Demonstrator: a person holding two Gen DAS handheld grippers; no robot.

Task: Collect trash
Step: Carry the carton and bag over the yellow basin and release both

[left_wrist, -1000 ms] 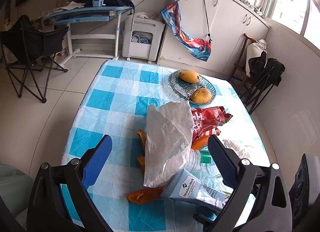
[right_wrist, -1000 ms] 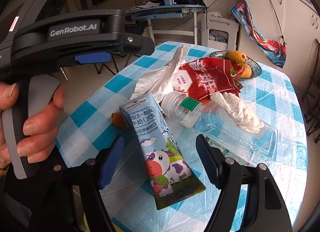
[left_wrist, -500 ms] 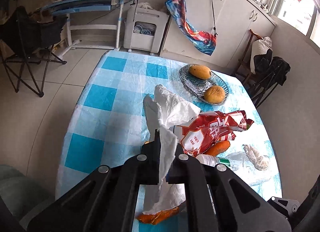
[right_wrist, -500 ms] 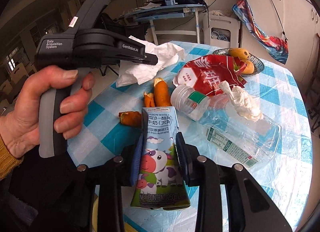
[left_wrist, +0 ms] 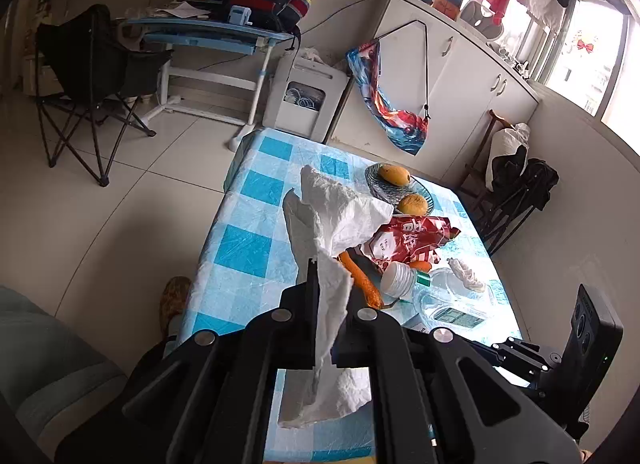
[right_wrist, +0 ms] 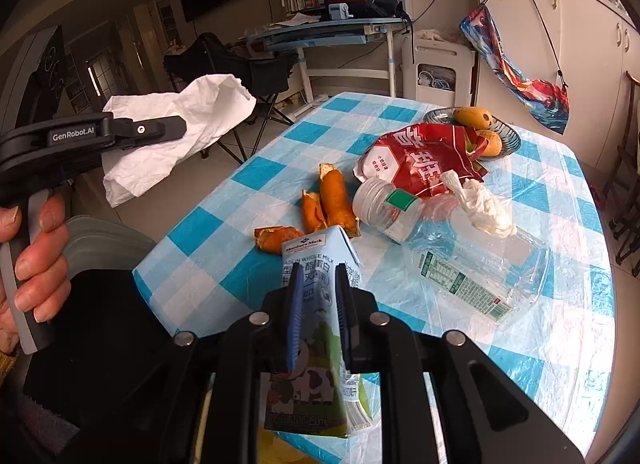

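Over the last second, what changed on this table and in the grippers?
The left gripper closed on the white bag and lifted it off the table. The right gripper closed on the milk carton, then eased slightly. Peels, bottle and red wrapper stayed.

On the blue-checked tabletop [right_wrist: 208, 236], orange peels [right_wrist: 332, 199] lie left of a clear plastic bottle [right_wrist: 460, 252]; a red wrapper [right_wrist: 416, 159] and fruit dish [right_wrist: 510, 135] lie beyond it.
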